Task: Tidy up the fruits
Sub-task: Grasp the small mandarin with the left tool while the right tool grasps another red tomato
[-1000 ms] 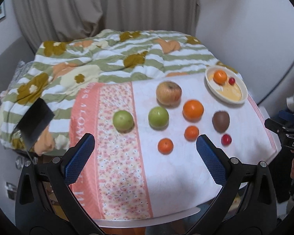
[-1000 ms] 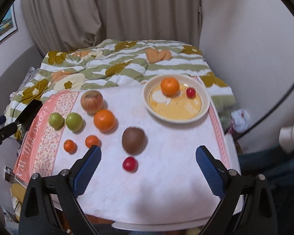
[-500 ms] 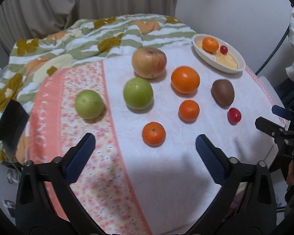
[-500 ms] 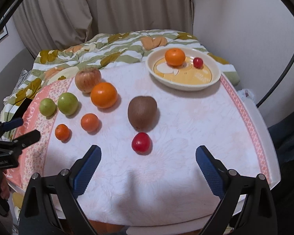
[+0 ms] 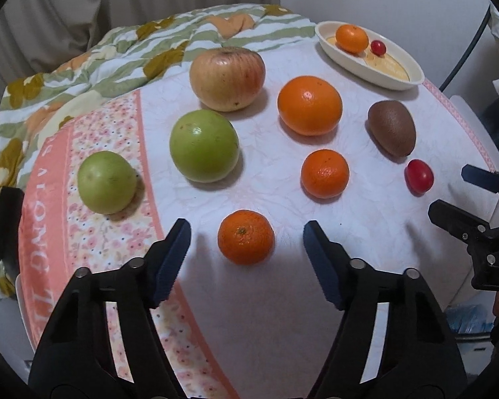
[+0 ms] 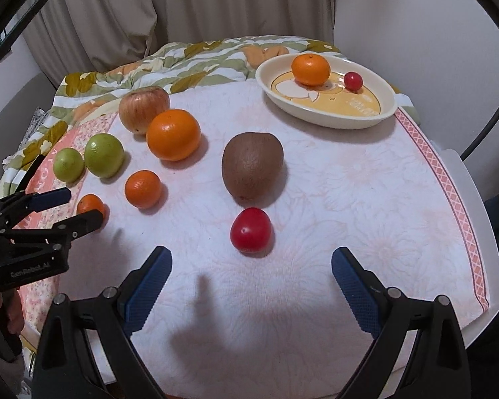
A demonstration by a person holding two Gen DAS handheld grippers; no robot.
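My left hand-held gripper [image 5: 246, 242]: jaws just been closing, now half spread either side of a small mandarin [image 5: 246, 236], pads not touching it. My right hand-held gripper [image 6: 251, 266]: jaws spread wide, empty, just short of a red cherry tomato [image 6: 250, 230]. On the cloth-covered desk [image 6: 366, 199]: kiwi [image 6: 252, 170] just beyond the tomato; large orange [image 6: 173, 134], second mandarin [image 6: 142, 189], apple [image 6: 144, 109] and two green fruits [image 6: 103, 155] to the left. Far right, oval dish [image 6: 329, 118] holding a mandarin and a tomato.
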